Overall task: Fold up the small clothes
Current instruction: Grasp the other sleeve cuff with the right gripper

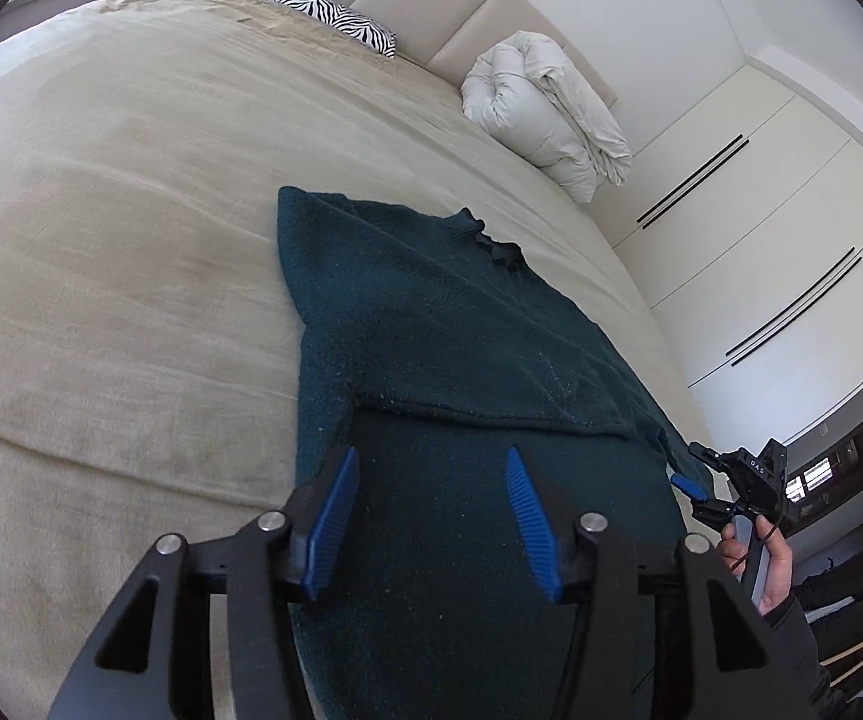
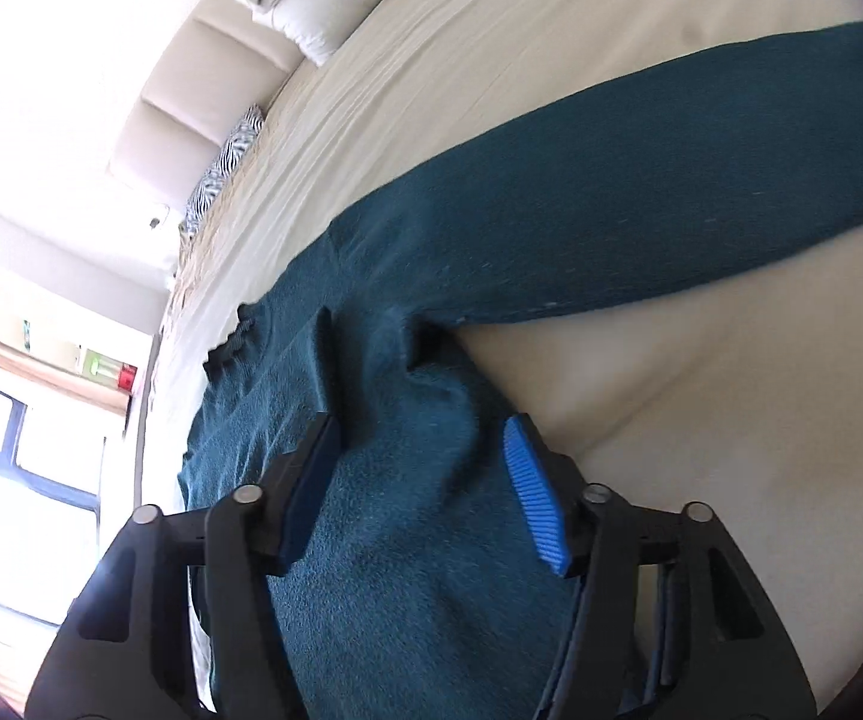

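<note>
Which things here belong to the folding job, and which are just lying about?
Job:
- green sweater
- left claw, open
- right claw, open

Lying about:
- zebra pillow
- rolled white duvet
- bed, just the work surface

Both wrist views low, sharing sweater (image 1: 431,348)

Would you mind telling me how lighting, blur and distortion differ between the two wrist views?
Left wrist view: evenly lit and sharp, though the fisheye bows the bed and wardrobe. Right wrist view: the window is blown out, washing that side white, and the green sweater looks slightly smeared.
</note>
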`<state>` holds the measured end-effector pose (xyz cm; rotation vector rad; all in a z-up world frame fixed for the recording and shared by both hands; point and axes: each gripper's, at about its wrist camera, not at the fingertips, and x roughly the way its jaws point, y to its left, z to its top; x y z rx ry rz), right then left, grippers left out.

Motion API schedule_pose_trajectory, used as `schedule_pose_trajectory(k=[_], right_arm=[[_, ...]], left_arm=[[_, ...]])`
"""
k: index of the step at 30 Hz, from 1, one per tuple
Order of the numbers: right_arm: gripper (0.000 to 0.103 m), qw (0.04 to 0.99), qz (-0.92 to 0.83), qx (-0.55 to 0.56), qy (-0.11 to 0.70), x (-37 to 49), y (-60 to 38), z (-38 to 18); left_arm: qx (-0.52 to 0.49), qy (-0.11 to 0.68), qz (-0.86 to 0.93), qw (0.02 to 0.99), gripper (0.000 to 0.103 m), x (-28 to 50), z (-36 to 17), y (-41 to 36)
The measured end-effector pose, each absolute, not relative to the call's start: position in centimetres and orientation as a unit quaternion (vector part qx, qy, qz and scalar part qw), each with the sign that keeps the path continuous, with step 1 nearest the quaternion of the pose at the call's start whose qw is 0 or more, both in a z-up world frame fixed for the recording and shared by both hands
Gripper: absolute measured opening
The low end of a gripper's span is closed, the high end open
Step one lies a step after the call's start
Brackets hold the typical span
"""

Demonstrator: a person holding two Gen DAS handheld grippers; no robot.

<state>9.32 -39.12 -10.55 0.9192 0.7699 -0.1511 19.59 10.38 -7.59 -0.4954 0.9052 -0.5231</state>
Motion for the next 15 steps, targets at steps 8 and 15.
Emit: schedule_pose_trajectory(k=[8,15], right_arm=[[0.069,0.774,-0.208,0.539,0.259,-4.2,-52.1,-11.7],[0.069,0.733,-0.226,0.612,0.191,-7.5,-59.3,-13.9]], left_arm=[[-0.213,0.426,-0.265,0.838,0.068,18.6,-5.9,5.2],[-0.249,0.439,-0.27,0.82,0.077,18.7,-6.7,2.4]])
